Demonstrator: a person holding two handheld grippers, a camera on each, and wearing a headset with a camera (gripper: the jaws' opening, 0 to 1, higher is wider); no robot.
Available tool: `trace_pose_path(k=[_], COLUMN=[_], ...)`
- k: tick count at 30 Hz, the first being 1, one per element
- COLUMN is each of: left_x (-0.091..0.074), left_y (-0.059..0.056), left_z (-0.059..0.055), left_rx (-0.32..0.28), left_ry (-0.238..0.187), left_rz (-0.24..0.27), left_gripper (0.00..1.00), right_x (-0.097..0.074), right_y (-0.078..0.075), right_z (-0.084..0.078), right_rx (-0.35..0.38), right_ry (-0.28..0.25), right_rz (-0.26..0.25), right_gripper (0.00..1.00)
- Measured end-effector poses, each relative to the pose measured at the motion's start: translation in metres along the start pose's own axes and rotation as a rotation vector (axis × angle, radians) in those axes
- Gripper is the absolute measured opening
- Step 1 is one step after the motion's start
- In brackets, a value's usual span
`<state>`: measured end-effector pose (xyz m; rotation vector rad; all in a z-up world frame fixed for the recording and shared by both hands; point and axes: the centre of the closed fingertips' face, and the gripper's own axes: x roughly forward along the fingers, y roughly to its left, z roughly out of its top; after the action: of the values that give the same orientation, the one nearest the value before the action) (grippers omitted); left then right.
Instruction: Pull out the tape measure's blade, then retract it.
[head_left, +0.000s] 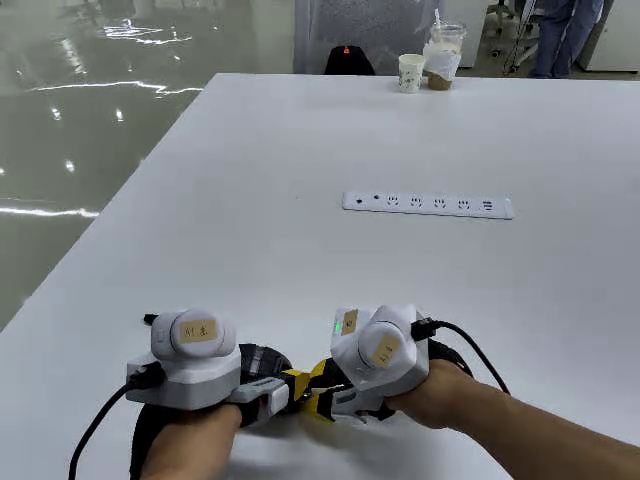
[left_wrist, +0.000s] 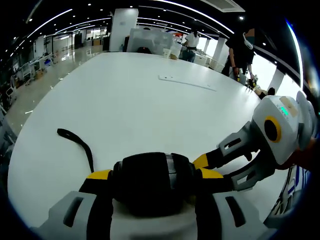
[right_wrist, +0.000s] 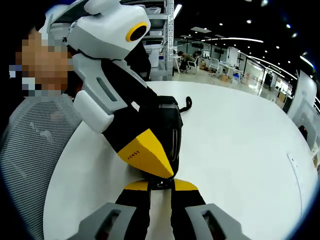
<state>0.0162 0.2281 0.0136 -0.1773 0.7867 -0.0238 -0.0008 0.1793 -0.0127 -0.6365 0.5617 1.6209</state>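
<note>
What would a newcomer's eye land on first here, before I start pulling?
First, both tools meeting at the near edge of the white table. The left tool holds the black tape measure between its jaws, and the right tool has its yellow-tipped jaws close together at the case's edge; whether they grip the blade tip I cannot tell. Next, the white power strip mid-table and the cups at the far edge.

Two rounded white housings here — left gripper (head_left: 290, 385), right gripper (head_left: 322, 392) — tan stickers (head_left: 197, 330) on top, yellow-tipped black jaws, black cables (head_left: 95, 430) trailing, a green light (head_left: 336, 326) on the right one.
</note>
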Motion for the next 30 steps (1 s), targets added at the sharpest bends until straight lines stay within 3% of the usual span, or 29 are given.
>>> trace_pose_path(k=[3,16,20,30], left_x=[0.0002,0.0006,0.0005,-0.0030], left_y=[-0.0004,-0.0003,-0.0004,-0.0001], left_z=[-0.0004,-0.0010,-0.0010,0.0003], left_rx=[-0.005,-0.020,-0.017,-0.007], left_ry=[0.004,0.016,0.016,0.005], left_rz=[-0.005,-0.015,-0.018,-0.019], left_gripper=[0.63,0.64,0.64,0.64], right_x=[0.0003,0.0004,0.0013,-0.0056], right_y=[0.0010,0.0013,0.0009,0.0014], right_z=[-0.0013,-0.0004,0.0022,-0.0039], right_rx=[0.032,0.029,0.053,0.033], right_ry=[-0.001,0.017,0.010,0.034], right_rz=[0.011,0.020,0.009,-0.007], right_gripper=[0.13,0.14,0.32,0.36])
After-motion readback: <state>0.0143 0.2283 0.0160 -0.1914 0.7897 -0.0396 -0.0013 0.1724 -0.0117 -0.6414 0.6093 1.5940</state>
